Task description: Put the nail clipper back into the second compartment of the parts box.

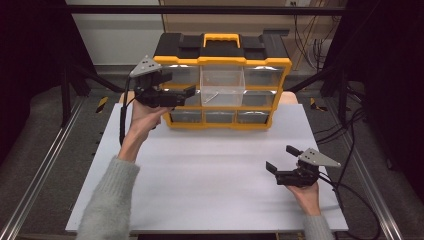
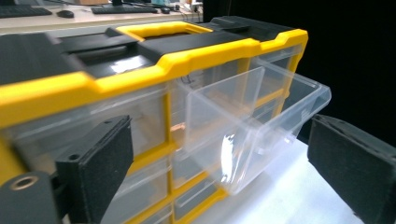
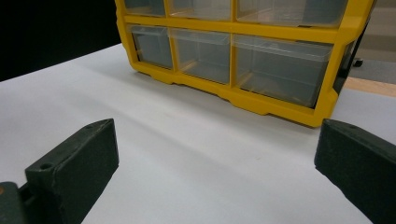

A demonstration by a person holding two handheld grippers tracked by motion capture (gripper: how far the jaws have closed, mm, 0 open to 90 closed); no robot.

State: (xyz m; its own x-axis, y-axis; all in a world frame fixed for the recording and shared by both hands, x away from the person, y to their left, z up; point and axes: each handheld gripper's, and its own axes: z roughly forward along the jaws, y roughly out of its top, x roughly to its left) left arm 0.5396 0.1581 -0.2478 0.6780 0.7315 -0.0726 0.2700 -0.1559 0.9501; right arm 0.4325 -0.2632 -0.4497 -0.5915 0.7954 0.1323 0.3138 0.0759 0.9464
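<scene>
I held the left hand-held gripper (image 1: 181, 86) released just beside the pulled-out drawer (image 1: 222, 86) of the organizer (image 1: 222, 60); closing on it seemed next. The right hand-held gripper (image 1: 282, 159) rested released.

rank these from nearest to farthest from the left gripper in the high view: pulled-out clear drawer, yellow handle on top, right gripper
1. Pulled-out clear drawer, just right of the left gripper.
2. Yellow handle, on the cabinet's top, farther back.
3. Right gripper, across the table near the front right.
</scene>
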